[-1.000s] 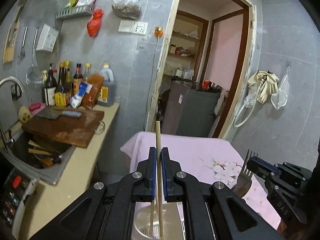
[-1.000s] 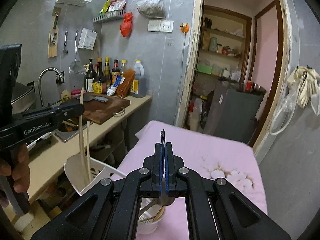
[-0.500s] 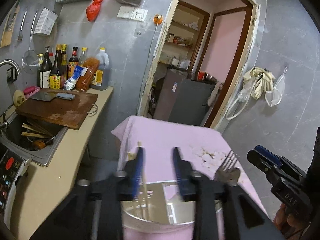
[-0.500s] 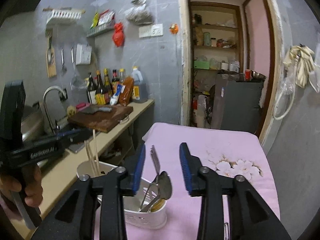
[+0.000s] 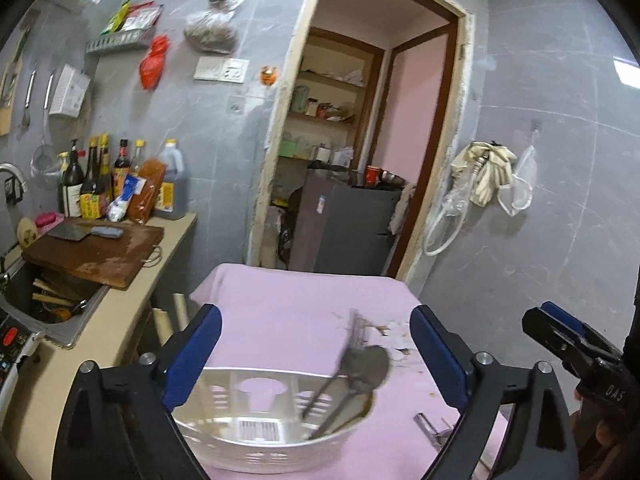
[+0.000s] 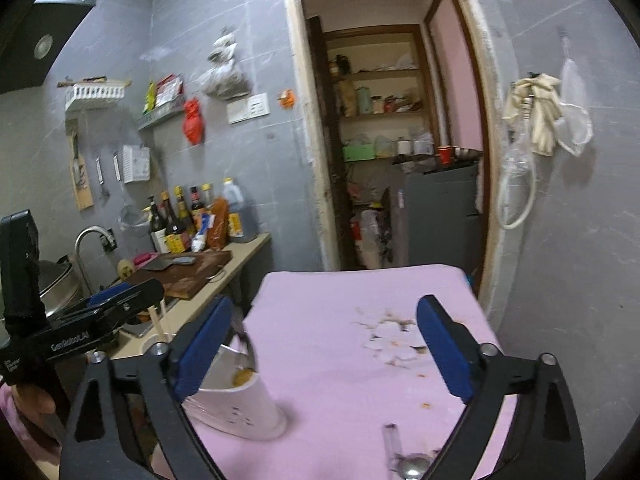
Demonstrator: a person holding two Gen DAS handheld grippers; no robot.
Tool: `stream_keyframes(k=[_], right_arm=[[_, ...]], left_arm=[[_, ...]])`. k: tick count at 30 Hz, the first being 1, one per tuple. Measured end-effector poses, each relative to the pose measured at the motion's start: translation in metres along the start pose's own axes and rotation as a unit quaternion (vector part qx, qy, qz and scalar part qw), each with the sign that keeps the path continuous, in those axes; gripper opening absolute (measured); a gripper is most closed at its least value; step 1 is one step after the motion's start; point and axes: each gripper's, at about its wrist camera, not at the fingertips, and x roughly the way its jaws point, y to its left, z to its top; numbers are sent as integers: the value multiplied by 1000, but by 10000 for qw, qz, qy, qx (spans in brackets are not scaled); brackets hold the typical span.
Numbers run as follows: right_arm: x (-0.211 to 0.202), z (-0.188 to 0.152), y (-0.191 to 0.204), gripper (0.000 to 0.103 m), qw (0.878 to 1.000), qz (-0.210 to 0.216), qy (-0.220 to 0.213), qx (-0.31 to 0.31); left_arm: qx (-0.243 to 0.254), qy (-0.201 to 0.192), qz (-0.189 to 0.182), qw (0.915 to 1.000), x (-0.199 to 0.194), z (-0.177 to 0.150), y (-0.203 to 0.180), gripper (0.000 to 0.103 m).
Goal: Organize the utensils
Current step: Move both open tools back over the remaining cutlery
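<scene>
A white slotted utensil holder (image 5: 272, 436) stands on the pink tablecloth (image 5: 296, 304). A fork and a spoon (image 5: 360, 360) lean in its right side, and wooden chopsticks (image 5: 172, 316) stick up at its left. My left gripper (image 5: 316, 356) hangs just behind and above the holder, its jaws opening wide with nothing between the pads. My right gripper (image 6: 324, 346) is to the right of the holder (image 6: 240, 404), its jaws also opening and empty. In the right wrist view the spoon (image 6: 248, 344) and the chopsticks (image 6: 158, 324) show beside the left gripper (image 6: 136, 294).
A metal utensil (image 6: 400, 452) lies on the cloth near the front edge. A counter at the left carries a wooden cutting board (image 5: 96, 248) with a cleaver, bottles (image 5: 100, 184) and a sink (image 5: 48, 300). A doorway opens behind the table. A hand (image 6: 32, 400) holds the left gripper.
Both grippers went from shut to wide open. The chopstick left the left gripper and the fork left the right one; both now rest in the holder. Both grippers drew back.
</scene>
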Motion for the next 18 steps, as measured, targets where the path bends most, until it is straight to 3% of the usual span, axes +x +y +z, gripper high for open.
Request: stream_keyframes(k=[6,18], right_arm=[[-21,-7,-40,99,9993,-372,-25,48],[-28,-51,-126,99,9952,-815,479,240]], left_arm=[[224,120,-120,9996,4,-17,-42,100],[320,534,-236,9978,18,-61,-104,100]])
